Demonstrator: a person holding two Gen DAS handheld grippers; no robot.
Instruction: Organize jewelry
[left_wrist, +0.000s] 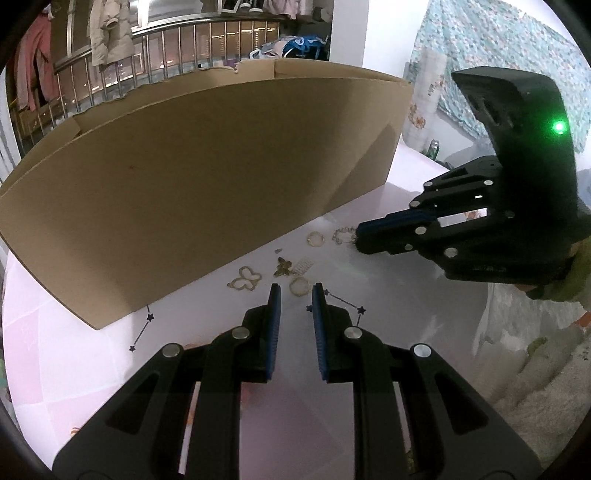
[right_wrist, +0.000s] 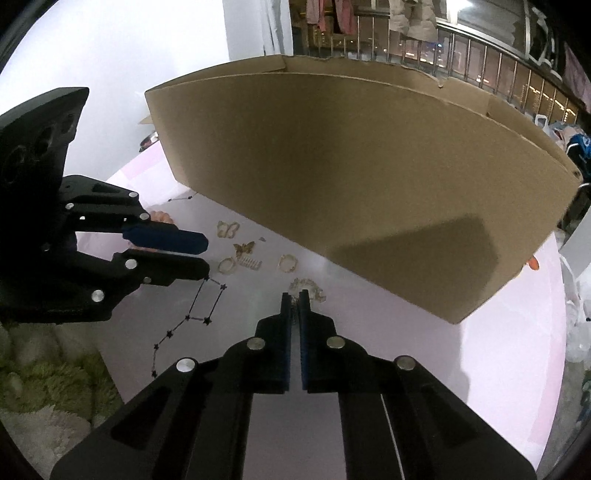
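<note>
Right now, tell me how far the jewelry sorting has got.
Barely started: nothing looks sorted yet. In hand: the right hand-held gripper is shut on the silver chain bracelet. Left: butterfly pieces, rings and star necklace lie loose on the table; the left hand-held gripper holds nothing.

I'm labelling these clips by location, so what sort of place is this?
Most likely a home, perhaps a room beside a balcony. Clothes hang along a metal railing, a patterned curtain hangs at one side, and small jewelry lies on a pale table next to a cardboard box.
</note>
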